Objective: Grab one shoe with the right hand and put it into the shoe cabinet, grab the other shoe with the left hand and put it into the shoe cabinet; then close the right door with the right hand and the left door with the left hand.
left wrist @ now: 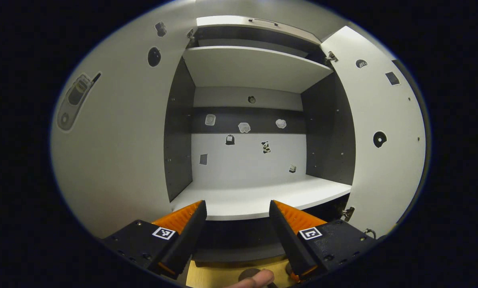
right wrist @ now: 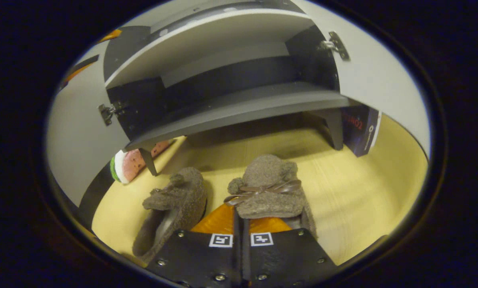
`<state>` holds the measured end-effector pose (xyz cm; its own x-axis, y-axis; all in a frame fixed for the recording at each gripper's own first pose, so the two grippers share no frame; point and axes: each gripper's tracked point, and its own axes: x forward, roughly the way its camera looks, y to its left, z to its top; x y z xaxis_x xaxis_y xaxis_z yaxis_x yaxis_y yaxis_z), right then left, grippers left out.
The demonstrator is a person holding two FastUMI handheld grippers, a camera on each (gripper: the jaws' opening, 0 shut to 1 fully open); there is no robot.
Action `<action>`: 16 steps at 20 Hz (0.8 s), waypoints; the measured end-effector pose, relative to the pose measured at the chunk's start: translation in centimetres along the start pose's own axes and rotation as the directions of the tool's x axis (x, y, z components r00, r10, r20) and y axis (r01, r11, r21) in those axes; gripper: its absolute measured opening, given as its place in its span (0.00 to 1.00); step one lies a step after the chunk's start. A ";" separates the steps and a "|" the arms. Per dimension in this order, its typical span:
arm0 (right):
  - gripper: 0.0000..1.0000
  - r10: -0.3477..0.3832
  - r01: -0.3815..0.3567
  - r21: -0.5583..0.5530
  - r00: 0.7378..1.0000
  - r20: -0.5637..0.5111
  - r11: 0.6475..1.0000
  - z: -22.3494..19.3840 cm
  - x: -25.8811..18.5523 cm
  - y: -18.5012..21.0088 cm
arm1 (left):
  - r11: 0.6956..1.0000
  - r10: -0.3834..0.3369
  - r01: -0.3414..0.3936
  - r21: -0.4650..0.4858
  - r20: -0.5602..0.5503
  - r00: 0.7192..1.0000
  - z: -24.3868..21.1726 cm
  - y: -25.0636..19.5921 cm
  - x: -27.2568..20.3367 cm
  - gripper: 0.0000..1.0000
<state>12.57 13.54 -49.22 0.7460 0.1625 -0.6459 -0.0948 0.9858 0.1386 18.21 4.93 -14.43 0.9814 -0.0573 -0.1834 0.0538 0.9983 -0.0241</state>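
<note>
Cabinet: a white and dark grey shoe cabinet (left wrist: pixel 259 200) standing on short legs, both doors swung wide; in the left gripper view its lower shelf is bare and pale, with another white shelf above it and small stickers dotted over the back panel.
Left door: a white panel (left wrist: pixel 119 160) hanging open to the left of the compartment, carrying a few stickers.
Right door: a white panel (left wrist: pixel 383 168) hanging open to the right, with hinges showing at its top and bottom corners.
Floor: pale yellow wood-grain boards (right wrist: pixel 355 192) running under the cabinet in the right gripper view.
Right-hand shoe: a fuzzy brown slipper with a thin brown bow (right wrist: pixel 269 192), on the floor in front of the cabinet, its toe pointing at the cabinet.
Left-hand shoe: a matching fuzzy brown slipper (right wrist: pixel 175 208), just beside the first and tipped onto its side, also on the floor outside the cabinet.
Right gripper: (right wrist: pixel 242 222) low over the bowed slipper, its fingers drawn nearly together and reaching under the slipper's upper edge; whether both press on the fabric I cannot tell.
Left gripper: (left wrist: pixel 238 212) held level with the lower shelf's front edge, fingers spread apart with nothing between them.
Fingertip: a person's fingertip (left wrist: pixel 259 280) at the bottom edge of the left gripper view.
Watermelon piece: a watermelon-slice-patterned object (right wrist: pixel 129 166) by the cabinet's left front leg.
</note>
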 end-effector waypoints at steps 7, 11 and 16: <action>0.02 0.009 0.004 -0.067 0.982 0.189 0.998 9.4 -5.4 0.3 | 1.000 0.013 -0.013 0.018 0.027 1.000 0.8 0.1 -0.1 0.95; 0.02 0.008 0.011 -0.068 0.961 0.276 0.998 17.0 -9.6 0.2 | 0.998 0.051 -0.052 0.026 0.063 0.997 1.8 1.3 -0.7 0.95; 0.07 -0.041 0.068 -0.071 0.942 0.334 0.995 24.6 -12.8 -0.2 | 0.999 0.038 -0.039 0.012 0.066 0.997 1.9 1.6 -1.0 0.95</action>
<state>19.28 10.23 -22.52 0.9264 0.0988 -0.3634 -0.0900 0.9951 0.0409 17.62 6.59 -12.39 0.9928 -0.0184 -0.1185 0.0179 0.9998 -0.0056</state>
